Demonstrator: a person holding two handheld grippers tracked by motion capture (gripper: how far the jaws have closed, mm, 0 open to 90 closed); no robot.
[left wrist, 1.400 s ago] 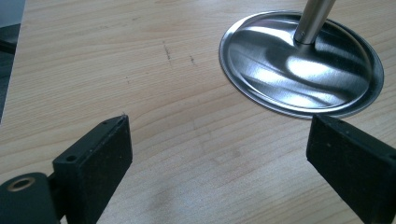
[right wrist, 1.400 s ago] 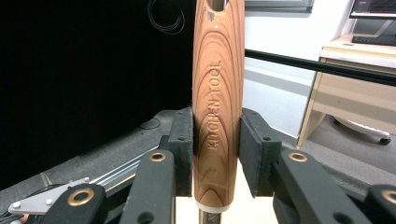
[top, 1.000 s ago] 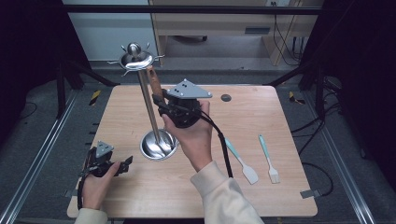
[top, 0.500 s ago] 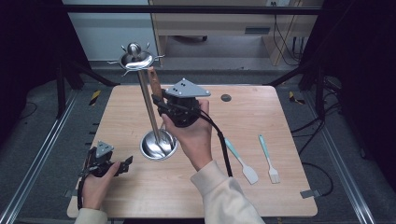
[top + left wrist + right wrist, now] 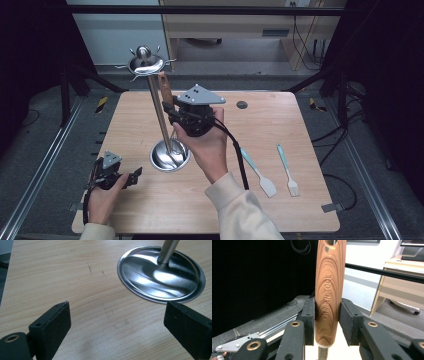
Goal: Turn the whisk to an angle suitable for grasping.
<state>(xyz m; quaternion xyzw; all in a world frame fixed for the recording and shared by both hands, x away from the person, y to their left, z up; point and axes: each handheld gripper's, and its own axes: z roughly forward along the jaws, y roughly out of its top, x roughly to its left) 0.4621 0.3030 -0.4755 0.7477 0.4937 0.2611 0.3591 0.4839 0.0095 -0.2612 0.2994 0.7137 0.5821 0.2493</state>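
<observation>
A steel utensil stand [image 5: 157,115] with a hooked crown rises from a round base [image 5: 170,156] at the table's middle left. Just right of its pole, my right gripper [image 5: 172,111] is shut on a wooden-handled kitchen tool [image 5: 164,90] and holds it upright below the crown. In the right gripper view the handle [image 5: 329,290], marked KITCHEN TOOL, stands between both pads of the right gripper [image 5: 327,315]. My left gripper [image 5: 131,178] rests at the front left of the table. Its jaws stand wide apart with nothing between them [image 5: 117,322]. The stand's base [image 5: 160,275] lies just beyond them.
On the wooden table [image 5: 300,125], a teal-handled spatula [image 5: 257,172] and a teal-handled brush [image 5: 286,170] lie at the right front. A small dark disc [image 5: 242,105] sits near the far edge. Metal rails run along both sides of the table.
</observation>
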